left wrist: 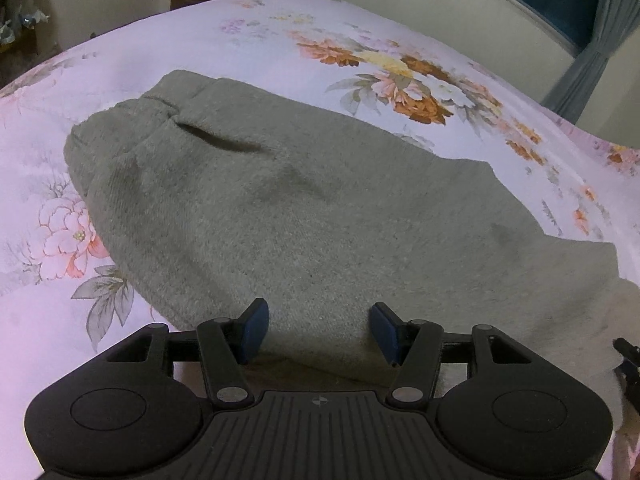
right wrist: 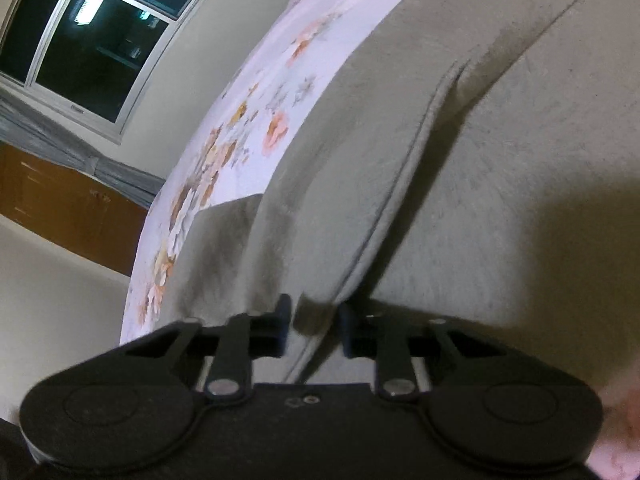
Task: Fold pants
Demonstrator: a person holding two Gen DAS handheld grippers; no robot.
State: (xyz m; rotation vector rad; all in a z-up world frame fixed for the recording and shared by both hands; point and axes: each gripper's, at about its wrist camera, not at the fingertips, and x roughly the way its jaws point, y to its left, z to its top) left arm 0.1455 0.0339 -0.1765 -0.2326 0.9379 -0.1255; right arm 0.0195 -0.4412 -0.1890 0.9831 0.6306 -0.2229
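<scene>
1. At the far left of the left wrist view, a floral bedsheet in pale lilac covers the bed, with a pink flower print just beside the near left edge of the garment.
2. The grey pants lie on that sheet, spread across the middle of the view; the elastic waistband end sits toward the far left, with a dark pocket slit just below it.
3. The left claw hovers over the near edge of the pants with its blue pads wide apart and nothing between them; whether the tips touch the cloth, I cannot tell.
4. To the right in the same view, the pants' fabric runs on toward the lower right edge, and a curtain hangs by a dark window at the far right.
5. In the right wrist view, tilted steeply, a dark window and a brown wooden cabinet sit at the left, with the sheet running diagonally beside them.
6. The pants fill the centre and right of that view, with a folded hem edge running down toward the camera.
7. The right claw stands narrow, its pads closed on a raised fold of the pants' edge.
</scene>
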